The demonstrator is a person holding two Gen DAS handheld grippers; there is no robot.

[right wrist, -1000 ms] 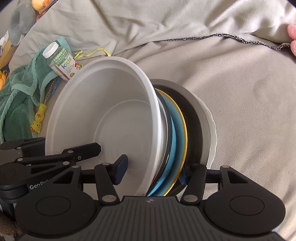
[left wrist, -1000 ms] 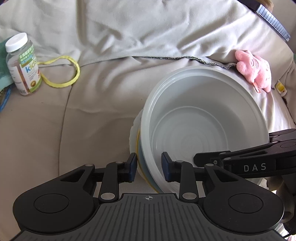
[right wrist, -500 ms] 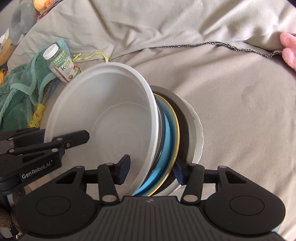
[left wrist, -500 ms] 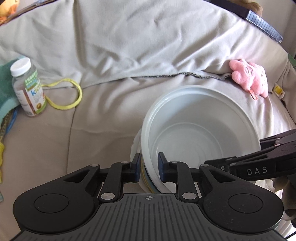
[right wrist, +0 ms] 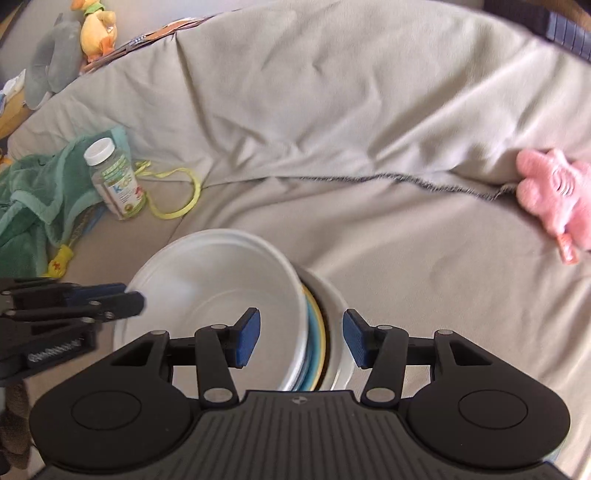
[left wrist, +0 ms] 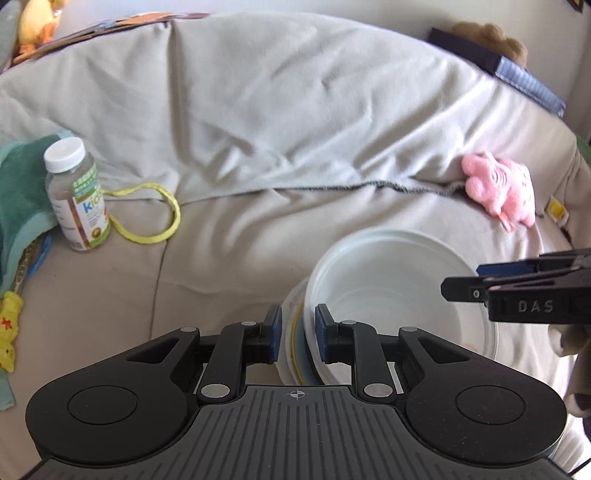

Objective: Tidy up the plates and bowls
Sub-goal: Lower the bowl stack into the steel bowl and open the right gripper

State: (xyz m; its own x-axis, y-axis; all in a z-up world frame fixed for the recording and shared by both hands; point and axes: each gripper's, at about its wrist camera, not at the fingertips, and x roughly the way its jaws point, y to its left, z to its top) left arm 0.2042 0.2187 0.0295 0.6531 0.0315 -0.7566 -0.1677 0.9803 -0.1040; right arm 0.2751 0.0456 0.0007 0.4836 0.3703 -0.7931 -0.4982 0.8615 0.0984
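Note:
A stack of dishes is held on edge over a grey couch. A white bowl [left wrist: 399, 291] faces front, with blue, yellow-rimmed, dark and white plates [right wrist: 320, 354] behind it. My left gripper [left wrist: 297, 334] is shut on the rim of the stack at its left side. My right gripper [right wrist: 301, 341] straddles the stack's right edge; its blue pads [right wrist: 246, 341] stand apart from the dishes, so it looks open. Each gripper shows in the other's view, the right one as black fingers [left wrist: 517, 288], the left one as black fingers [right wrist: 74, 301].
A vitamin bottle [left wrist: 75, 195], a yellow loop cord [left wrist: 155, 218] and a green towel [right wrist: 33, 192] lie on the couch at left. A pink plush toy [left wrist: 498, 190] sits at right. A yellow duck toy [right wrist: 98, 27] is at the back left.
Both grippers have drawn back and up with the stack, which now looks smaller. The left jaws narrowed onto the rim. The right jaws widened off the stack.

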